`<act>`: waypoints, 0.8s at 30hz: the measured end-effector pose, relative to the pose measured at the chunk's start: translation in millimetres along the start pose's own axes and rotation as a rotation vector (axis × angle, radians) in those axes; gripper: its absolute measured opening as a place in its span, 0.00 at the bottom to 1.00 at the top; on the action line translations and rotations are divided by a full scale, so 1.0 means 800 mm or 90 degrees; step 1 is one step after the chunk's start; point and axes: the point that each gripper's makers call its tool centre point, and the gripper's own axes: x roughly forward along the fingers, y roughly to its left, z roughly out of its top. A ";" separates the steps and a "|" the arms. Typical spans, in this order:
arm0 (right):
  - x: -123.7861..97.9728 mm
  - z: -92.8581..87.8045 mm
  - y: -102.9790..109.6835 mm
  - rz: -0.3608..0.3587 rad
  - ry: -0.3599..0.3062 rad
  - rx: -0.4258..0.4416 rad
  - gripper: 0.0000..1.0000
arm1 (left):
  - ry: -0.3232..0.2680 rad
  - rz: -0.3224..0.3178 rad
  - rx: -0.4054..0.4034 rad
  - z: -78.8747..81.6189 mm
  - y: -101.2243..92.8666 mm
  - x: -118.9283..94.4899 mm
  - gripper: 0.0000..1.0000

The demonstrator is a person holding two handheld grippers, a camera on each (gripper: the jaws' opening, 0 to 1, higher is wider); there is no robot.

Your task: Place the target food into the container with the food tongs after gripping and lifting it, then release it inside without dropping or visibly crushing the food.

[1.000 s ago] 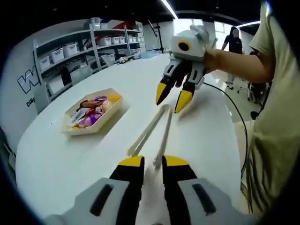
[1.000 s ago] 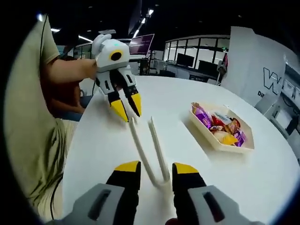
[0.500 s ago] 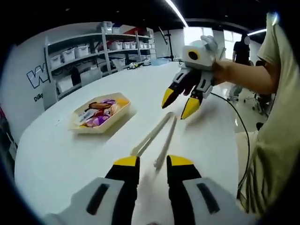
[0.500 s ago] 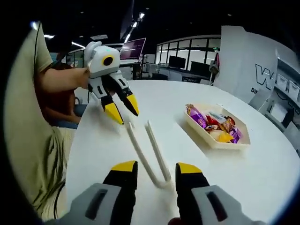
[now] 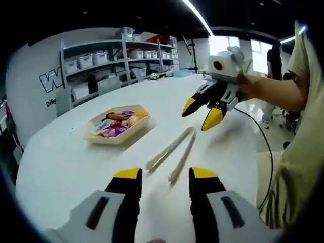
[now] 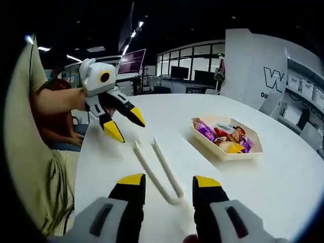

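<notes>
Cream food tongs (image 5: 172, 153) (image 6: 157, 168) lie flat on the white table, free of both grippers. A cream tray (image 5: 117, 125) (image 6: 226, 138) holds several wrapped snacks and a bun. My left gripper (image 5: 165, 174) stands open above the table, just short of the tongs' joined end; in the right gripper view it (image 6: 125, 124) hangs above the tongs' tips at upper left. My right gripper (image 6: 168, 180) is open with the tongs' hinge end between its jaws' lines; in the left gripper view it (image 5: 201, 115) hovers open above the tongs' far end.
The round white table (image 5: 61, 162) curves away on all sides. Shelves with bins (image 5: 109, 63) stand behind it. A person's arm and beige shirt (image 5: 298, 152) close off the right side, with a black cable (image 5: 263, 147) hanging off the table edge.
Both grippers have lifted and pulled back from the tongs, and their jaws have spread a little wider. The tongs and tray lie as before.
</notes>
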 end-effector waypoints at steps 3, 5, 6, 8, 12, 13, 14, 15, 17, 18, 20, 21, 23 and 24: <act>-0.003 0.003 0.000 -0.009 -0.007 0.009 0.35 | -0.015 0.017 -0.013 0.005 0.003 -0.003 0.40; -0.004 0.004 0.001 -0.014 -0.011 0.013 0.36 | -0.020 0.023 -0.020 0.007 0.004 -0.005 0.42; -0.005 0.004 0.001 -0.016 -0.012 0.016 0.37 | -0.021 0.025 -0.020 0.008 0.003 -0.005 0.42; -0.005 0.005 0.002 -0.020 -0.012 0.019 0.39 | -0.022 0.028 -0.020 0.008 0.003 -0.006 0.44; -0.008 0.008 0.003 -0.029 -0.024 0.033 0.40 | -0.029 0.034 -0.029 0.009 0.002 -0.008 0.48; -0.009 0.009 0.003 -0.031 -0.027 0.037 0.40 | -0.032 0.036 -0.031 0.011 0.002 -0.008 0.48; -0.010 0.010 0.004 -0.032 -0.030 0.040 0.40 | -0.034 0.038 -0.033 0.011 0.001 -0.009 0.49; -0.011 0.010 0.004 -0.034 -0.031 0.042 0.40 | -0.037 0.040 -0.037 0.012 0.001 -0.010 0.49; -0.013 0.012 0.002 -0.044 -0.037 0.043 0.41 | -0.042 0.039 -0.046 0.014 0.001 -0.012 0.49; -0.015 0.013 0.002 -0.047 -0.038 0.046 0.41 | -0.044 0.040 -0.049 0.014 0.001 -0.013 0.50; -0.016 0.014 0.001 -0.051 -0.043 0.052 0.42 | -0.046 0.045 -0.052 0.016 0.001 -0.015 0.51; -0.017 0.014 0.000 -0.055 -0.044 0.055 0.42 | -0.048 0.049 -0.055 0.016 0.002 -0.016 0.51; -0.019 0.016 -0.001 -0.061 -0.048 0.059 0.42 | -0.050 0.054 -0.058 0.017 0.003 -0.018 0.53; -0.020 0.017 -0.001 -0.063 -0.051 0.062 0.43 | -0.051 0.057 -0.061 0.018 0.003 -0.019 0.53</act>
